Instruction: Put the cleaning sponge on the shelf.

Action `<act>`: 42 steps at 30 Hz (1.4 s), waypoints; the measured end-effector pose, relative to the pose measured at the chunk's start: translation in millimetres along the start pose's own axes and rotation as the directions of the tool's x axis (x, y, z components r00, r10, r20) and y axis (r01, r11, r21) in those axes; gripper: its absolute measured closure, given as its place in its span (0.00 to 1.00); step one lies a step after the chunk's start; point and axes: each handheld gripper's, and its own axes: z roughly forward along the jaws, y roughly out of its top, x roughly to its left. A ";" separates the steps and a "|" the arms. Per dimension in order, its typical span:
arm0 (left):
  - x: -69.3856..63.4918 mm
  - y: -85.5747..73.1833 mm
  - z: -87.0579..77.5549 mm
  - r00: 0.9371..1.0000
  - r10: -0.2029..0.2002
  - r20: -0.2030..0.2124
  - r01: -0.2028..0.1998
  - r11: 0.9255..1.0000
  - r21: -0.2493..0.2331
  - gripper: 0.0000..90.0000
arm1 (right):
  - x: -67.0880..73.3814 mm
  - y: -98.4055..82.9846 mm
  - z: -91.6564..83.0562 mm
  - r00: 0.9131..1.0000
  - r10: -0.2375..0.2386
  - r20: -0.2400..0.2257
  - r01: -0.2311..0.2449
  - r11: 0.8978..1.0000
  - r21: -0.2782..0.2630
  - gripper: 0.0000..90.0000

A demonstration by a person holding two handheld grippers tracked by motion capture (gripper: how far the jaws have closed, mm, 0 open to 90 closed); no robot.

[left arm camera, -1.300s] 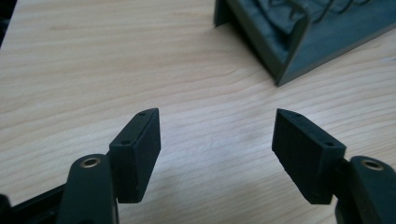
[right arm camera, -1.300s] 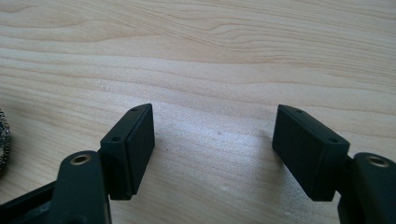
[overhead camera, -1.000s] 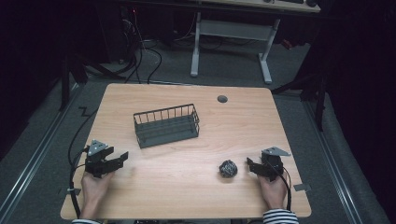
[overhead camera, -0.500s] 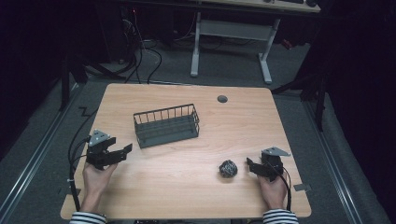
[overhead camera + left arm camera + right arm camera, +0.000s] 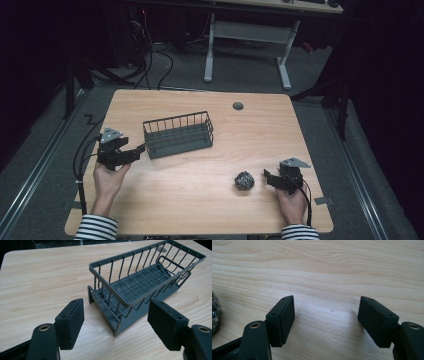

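Hand-held gripper, left (image 5: 141, 148): hovering just off the near-left end of the wire basket (image 5: 178, 134), jaws standing wide apart with nothing between them; they have just been closing a little from a wider spread, still empty.

Wire basket: dark grey, sitting upright on the surface (image 5: 200, 210), left of centre. Its long axis is running across the surface, far end angled slightly away. In the left gripper view the basket's (image 5: 140, 287) short end is lying straight ahead of the jaws and between their lines, close but not touching.

Hand-held gripper, right (image 5: 265, 176): resting low at the near-right of the surface, jaws apart and empty, bare wood showing between them in the right gripper view. It is sitting well apart from the basket.

Scrubber ball (image 5: 244, 181): dark, crinkled, lying just beside the right hand-held gripper, outside its jaws.

Judgement: the left hand is the nearer to the basket; a short advance along the basket's long axis would be bringing its end wall between the pads.
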 end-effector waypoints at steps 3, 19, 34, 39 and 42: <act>-1.4 6.9 5.5 1.000 0.000 -0.004 0.000 1.000 0.002 0.34 | 0.0 0.0 0.0 1.000 0.000 -0.001 0.000 1.000 0.000 0.33; 2.5 22.0 40.1 0.998 -0.030 -0.054 0.033 0.999 0.041 0.42 | 0.1 0.0 0.0 1.000 -0.002 -0.002 0.002 1.000 0.000 0.33; -1.9 18.3 48.1 0.999 0.008 -0.049 -0.005 0.998 0.068 0.59 | 0.2 0.0 0.0 1.000 -0.004 -0.004 0.004 1.000 0.000 0.33; -4.8 17.9 48.4 0.999 0.019 -0.049 -0.016 0.998 0.065 0.65 | 0.2 0.0 0.0 1.000 -0.004 -0.004 0.004 1.000 0.000 0.33; -6.8 17.8 48.0 0.998 0.030 -0.052 -0.026 0.997 0.068 0.66 | 0.2 0.0 0.0 1.000 -0.003 -0.004 0.003 1.000 0.000 0.33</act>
